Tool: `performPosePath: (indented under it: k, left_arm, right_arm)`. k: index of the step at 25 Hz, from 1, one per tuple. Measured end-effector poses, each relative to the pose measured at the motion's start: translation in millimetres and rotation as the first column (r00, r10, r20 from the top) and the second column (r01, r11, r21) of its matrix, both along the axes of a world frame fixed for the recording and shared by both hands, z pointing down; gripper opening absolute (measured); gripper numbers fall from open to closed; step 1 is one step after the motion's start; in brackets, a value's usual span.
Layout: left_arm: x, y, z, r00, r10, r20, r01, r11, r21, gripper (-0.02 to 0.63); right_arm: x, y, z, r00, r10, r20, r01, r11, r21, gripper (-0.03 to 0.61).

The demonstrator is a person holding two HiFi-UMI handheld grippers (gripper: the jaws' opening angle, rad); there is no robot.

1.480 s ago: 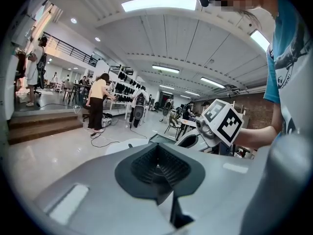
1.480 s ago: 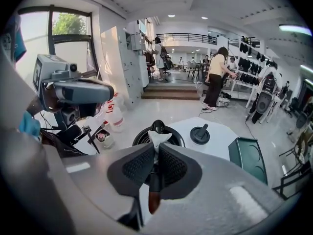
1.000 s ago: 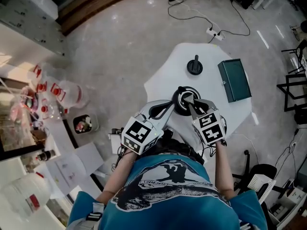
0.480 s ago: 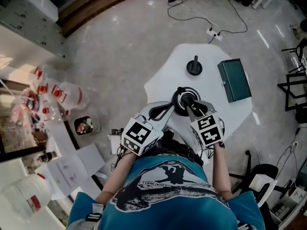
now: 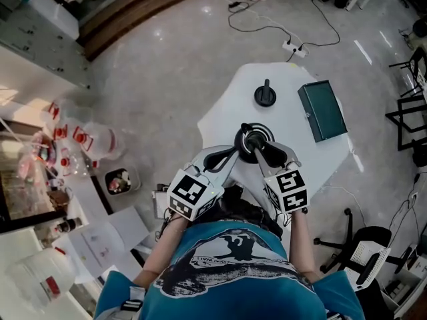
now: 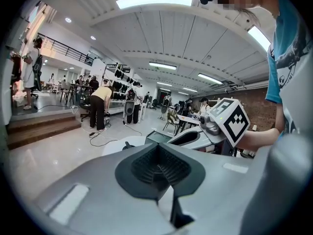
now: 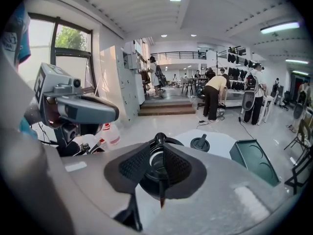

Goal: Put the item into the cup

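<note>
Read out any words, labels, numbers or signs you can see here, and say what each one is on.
No text here is legible.
Marker cubes: black-and-white square patterns, no letters.
T-shirt: a dark graphic, no readable words.
Plastic jugs: red labels, too blurred to read.
Papers on the floor: print too small to read.

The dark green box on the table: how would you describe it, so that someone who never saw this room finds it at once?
Look at the white table standing on the grey floor before the person. Near its right edge lies a flat dark green box. It is the only rectangular, coloured thing there; the cup and the knobbed disc are round and black.
</note>
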State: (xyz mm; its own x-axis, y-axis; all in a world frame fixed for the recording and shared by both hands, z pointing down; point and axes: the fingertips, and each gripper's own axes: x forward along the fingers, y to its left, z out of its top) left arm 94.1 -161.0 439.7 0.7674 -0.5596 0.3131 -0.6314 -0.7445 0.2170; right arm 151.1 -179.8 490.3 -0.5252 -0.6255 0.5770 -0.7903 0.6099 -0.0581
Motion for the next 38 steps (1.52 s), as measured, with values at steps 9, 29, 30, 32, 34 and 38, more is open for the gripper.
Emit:
performPosePath:
  k: [9, 29, 30, 32, 34, 38]
  left_arm:
    - [-1, 12, 13, 0.999, -0.002, 0.048, 0.004, 0.999, -0.037, 0.011]
    - [-49, 46, -2, 0.998, 0.017, 0.063, -0.017, 1.000, -0.007, 0.012]
    - [-55, 49, -2, 0.998, 0.013, 0.060, -0.013, 1.000, -0.007, 0.012]
    - [-66, 55, -2, 0.999, 0.006, 0.054, -0.005, 1.000, -0.006, 0.012]
    - [-76, 62, -3, 0.999, -0.001, 0.045, 0.001, 1.000, -0.005, 0.012]
    - [-97, 74, -1, 0.999, -0.013, 0.030, 0.014, 1.000, -0.006, 0.012]
  right_arm:
    - [-3, 11, -5, 0.995, 0.029, 0.099, -0.033, 0.999, 0.041, 0.086]
    - [-46, 48, -22, 0.970, 0.097, 0.224, -0.102, 0.995, 0.008, 0.072]
    - [-50, 51, -22, 0.969, 0.101, 0.225, -0.104, 0.995, 0.004, 0.067]
    - [-58, 58, -22, 0.968, 0.104, 0.228, -0.106, 0.994, -0.001, 0.067]
    - [-66, 67, -24, 0.965, 0.106, 0.240, -0.109, 0.994, -0.003, 0.067]
    - [-85, 85, -27, 0.959, 0.103, 0.264, -0.106, 0.994, -0.003, 0.067]
